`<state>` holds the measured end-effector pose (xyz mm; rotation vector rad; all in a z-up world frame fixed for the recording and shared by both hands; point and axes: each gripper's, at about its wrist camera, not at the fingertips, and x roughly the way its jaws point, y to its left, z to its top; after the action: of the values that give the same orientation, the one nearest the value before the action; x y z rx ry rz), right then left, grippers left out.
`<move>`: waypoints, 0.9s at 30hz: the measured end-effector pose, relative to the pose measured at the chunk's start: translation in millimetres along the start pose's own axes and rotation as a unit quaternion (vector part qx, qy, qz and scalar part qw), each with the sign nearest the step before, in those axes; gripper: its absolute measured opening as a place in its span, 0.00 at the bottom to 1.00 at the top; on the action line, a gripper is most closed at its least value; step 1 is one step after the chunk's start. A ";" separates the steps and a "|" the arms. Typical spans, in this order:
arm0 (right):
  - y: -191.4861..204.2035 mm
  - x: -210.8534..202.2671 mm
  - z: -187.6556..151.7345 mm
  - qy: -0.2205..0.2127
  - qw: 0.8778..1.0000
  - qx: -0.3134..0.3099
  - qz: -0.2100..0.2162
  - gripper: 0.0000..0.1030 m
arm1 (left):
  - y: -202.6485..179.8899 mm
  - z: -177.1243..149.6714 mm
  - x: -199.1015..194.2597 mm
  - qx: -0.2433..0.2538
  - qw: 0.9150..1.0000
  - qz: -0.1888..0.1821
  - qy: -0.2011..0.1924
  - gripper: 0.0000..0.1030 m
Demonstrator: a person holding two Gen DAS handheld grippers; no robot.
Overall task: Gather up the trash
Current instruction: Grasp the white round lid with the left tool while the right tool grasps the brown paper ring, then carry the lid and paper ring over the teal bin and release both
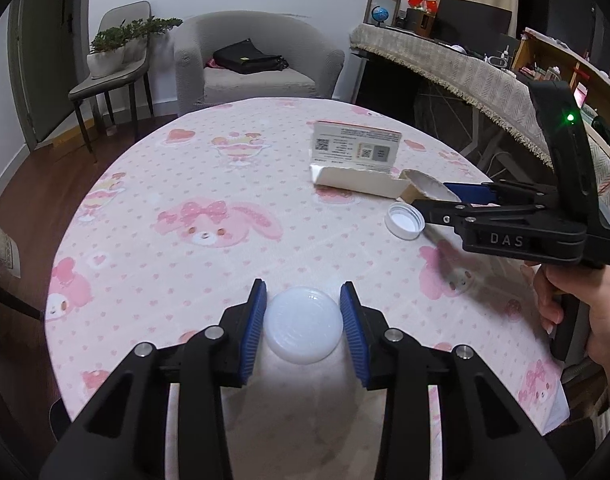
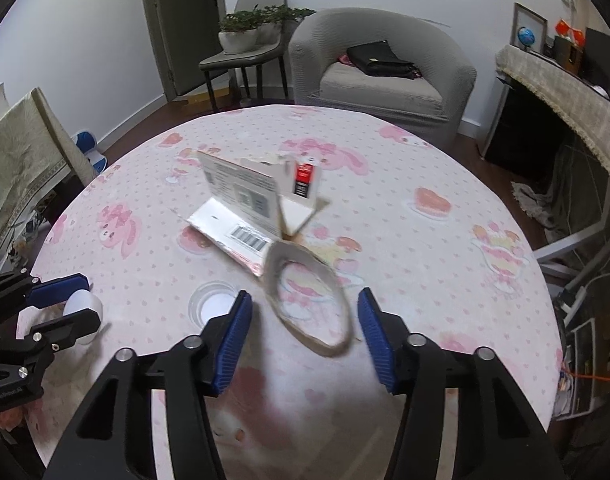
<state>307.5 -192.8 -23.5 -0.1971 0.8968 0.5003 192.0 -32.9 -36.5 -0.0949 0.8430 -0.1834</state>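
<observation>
Cardboard ring (image 2: 311, 300): blurred; contact with either blue pad unclear.
Box print (image 2: 241, 196): too smeared to read.
Bottle cap (image 2: 213, 304): partly hidden behind a finger (image 2: 235, 340).
Person's hand (image 1: 577, 312): cut off at the frame edge.

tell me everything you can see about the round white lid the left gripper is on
The round lid is translucent milky-white plastic, a shallow disc with a raised rim and a faint embossed pattern on top. It lies flat near the front edge of the pink bunny-print tablecloth. The left gripper is shut on it, one blue ribbed pad pressing each side. Nothing else touches it; the smaller white bottle cap lies apart.
</observation>
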 end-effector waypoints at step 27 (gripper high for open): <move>79.9 -33.3 39.4 -0.040 0.999 0.002 0.016 0.35 | 116.9 -34.5 -85.1 -0.084 0.994 0.058 -0.040 0.39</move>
<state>278.1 -120.0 30.3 -0.1579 0.8236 0.5321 125.3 98.2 -15.2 -0.2098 0.7800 0.0018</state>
